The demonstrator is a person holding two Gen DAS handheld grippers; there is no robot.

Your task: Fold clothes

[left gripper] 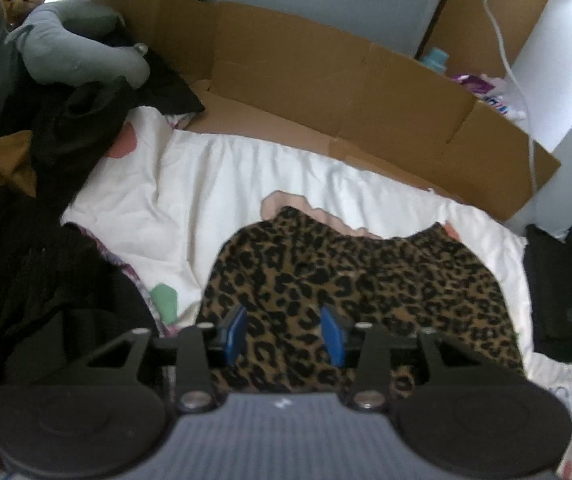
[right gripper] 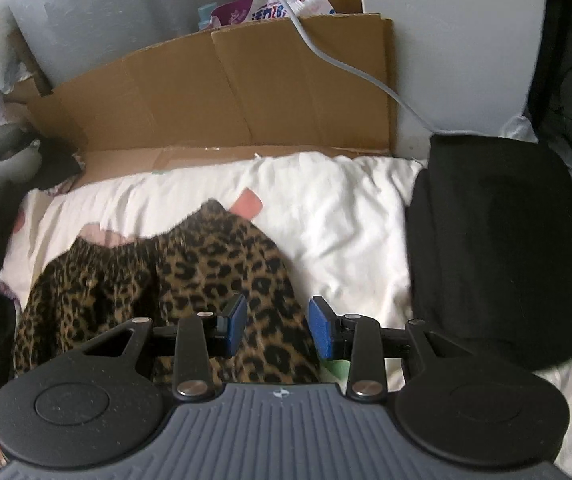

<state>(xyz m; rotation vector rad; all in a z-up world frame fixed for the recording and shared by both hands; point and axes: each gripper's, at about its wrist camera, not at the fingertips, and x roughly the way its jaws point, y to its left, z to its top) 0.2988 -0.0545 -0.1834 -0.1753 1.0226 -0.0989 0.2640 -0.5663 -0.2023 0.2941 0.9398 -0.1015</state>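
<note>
A leopard-print garment (left gripper: 350, 276) lies flat on the white bed cover (left gripper: 205, 184), its gathered waistband at the far edge. In the left wrist view my left gripper (left gripper: 283, 330) hovers over the garment's near left part. Its blue pads (left gripper: 234, 328) stand apart and nothing is pinched between them. In the right wrist view the same garment (right gripper: 189, 264) sits at the lower left. My right gripper (right gripper: 277, 326) hangs over its right edge, open, with the pads (right gripper: 321, 330) clear of the cloth.
Flattened cardboard (left gripper: 326, 92) lines the far side of the bed. A folded black stack (right gripper: 498, 248) sits to the right of the garment. Dark clothes (left gripper: 45, 300) are heaped on the left, with a grey plush toy (left gripper: 73, 52) behind. A white cable (right gripper: 326, 52) hangs over the cardboard.
</note>
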